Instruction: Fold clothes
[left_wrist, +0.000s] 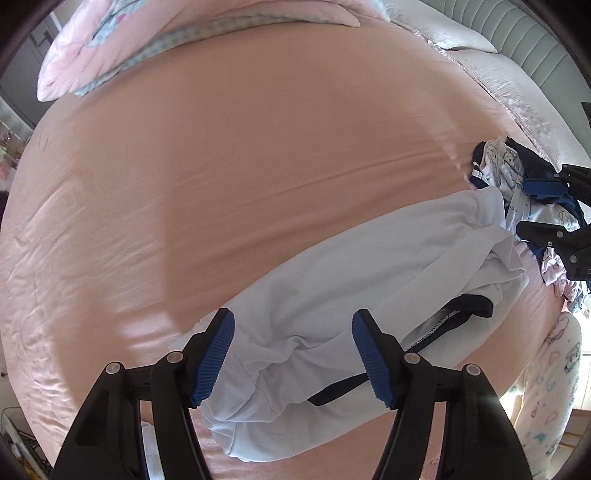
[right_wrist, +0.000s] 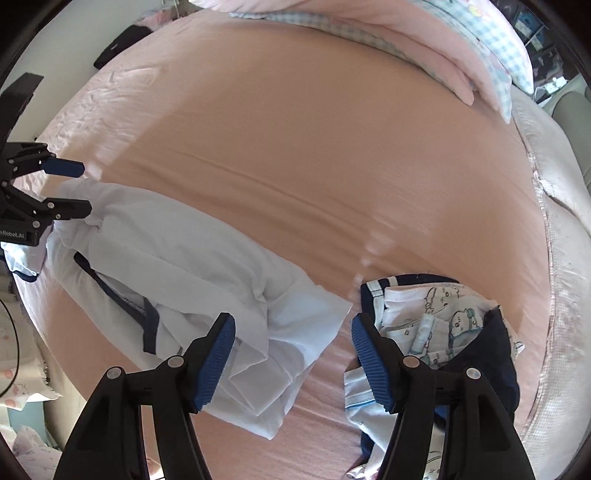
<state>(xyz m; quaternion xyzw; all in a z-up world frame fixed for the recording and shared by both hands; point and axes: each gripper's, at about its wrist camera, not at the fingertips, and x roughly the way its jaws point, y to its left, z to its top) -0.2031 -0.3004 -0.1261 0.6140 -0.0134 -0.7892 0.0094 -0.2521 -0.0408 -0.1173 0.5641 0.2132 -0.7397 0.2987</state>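
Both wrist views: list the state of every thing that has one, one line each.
Left gripper: open, above the white garment, holding nothing.
Right gripper: open, holding nothing.
White garment: lying crumpled on the bed, not folded, dark trim showing.
Pile of clothes: heaped and unfolded, beside the white garment.
Pink sheet: spread, lightly creased.
Quilt: bunched at the far edge of the bed.
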